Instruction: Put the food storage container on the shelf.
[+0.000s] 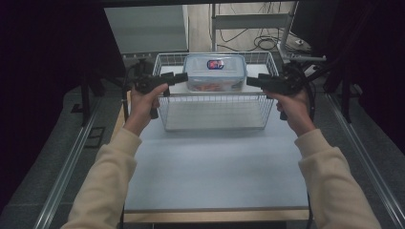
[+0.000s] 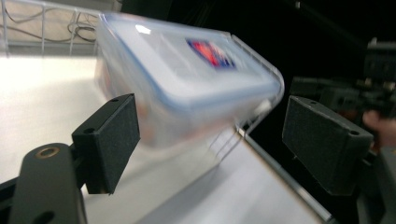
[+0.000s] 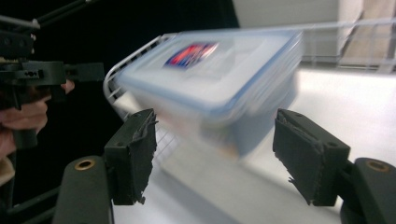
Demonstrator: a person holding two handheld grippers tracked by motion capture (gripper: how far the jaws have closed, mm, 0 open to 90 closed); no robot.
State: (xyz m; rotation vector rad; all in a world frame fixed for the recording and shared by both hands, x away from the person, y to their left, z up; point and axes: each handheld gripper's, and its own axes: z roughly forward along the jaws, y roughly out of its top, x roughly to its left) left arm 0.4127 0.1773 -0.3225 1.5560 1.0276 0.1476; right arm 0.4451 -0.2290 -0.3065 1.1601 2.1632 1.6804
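Box [image 1: 215, 72] sits inside the wire basket [image 1: 215, 113], toward its far end, resting on the basket floor with its lid on. The lid is clear with a blue rim and a red-and-blue label on top; something orange shows through the near wall.

The left gripper [image 1: 180, 77] reaches in over the basket's left rim, its tip just beside the box's left end. In the left gripper view [image 2: 210, 140] the jaws stand wide apart, and the box [image 2: 187, 84] lies beyond and between them, blurred, with neither pad on it.

The right gripper [image 1: 253, 80] comes in over the basket's right rim, its tip just beside the box's right end. In the right gripper view [image 3: 215, 154] its jaws are likewise spread wide, the box [image 3: 215, 88] ahead between them and untouched; the pads look frayed at the edges.

Both hands hold their grippers level, pointing inward at each other across the box. The basket stands at the far end of the table [image 1: 215, 167].
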